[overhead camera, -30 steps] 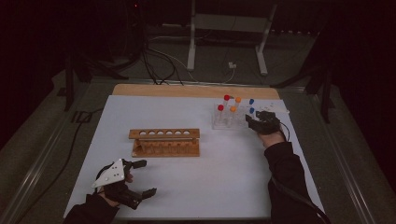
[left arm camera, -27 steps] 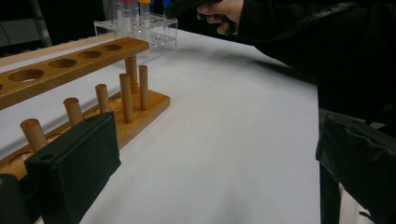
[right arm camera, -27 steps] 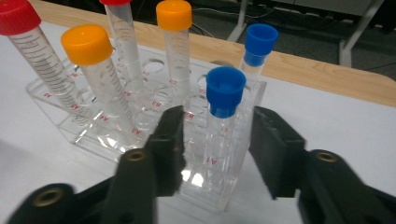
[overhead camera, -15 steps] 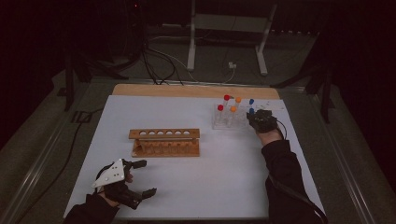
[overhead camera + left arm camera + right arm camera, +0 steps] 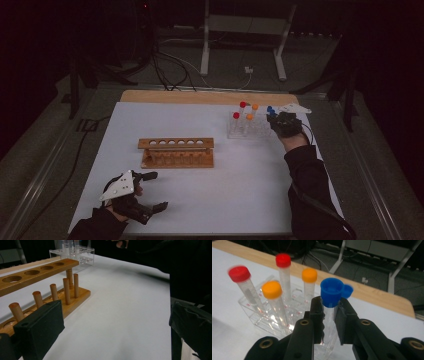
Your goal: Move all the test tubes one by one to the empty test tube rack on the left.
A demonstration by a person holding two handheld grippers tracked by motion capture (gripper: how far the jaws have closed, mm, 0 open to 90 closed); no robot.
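Observation:
A clear plastic rack [image 5: 239,133] at the back right holds tubes with red [image 5: 239,273], orange [image 5: 272,289] and blue [image 5: 347,290] caps. My right gripper [image 5: 330,305] is shut on a blue-capped tube [image 5: 331,292] just below its cap, and the tube stands upright above the rack's right end. In the high view, this gripper [image 5: 274,119] sits at the rack's right side. An empty wooden rack [image 5: 176,152] stands mid-table. My left gripper [image 5: 157,190] rests open near the front left, in front of the wooden rack [image 5: 45,267], with nothing between its jaws [image 5: 116,325].
A white mat [image 5: 240,190] covers the table, with a bare wooden strip [image 5: 200,96] along the far edge. Beyond the table lie cables [image 5: 170,65] and a metal stand's legs [image 5: 205,50]. The right forearm in a dark sleeve [image 5: 305,170] lies along the mat's right side.
The right gripper has risen a little at the clear rack, and the blue-capped tube has come up with it. The left gripper has stayed put.

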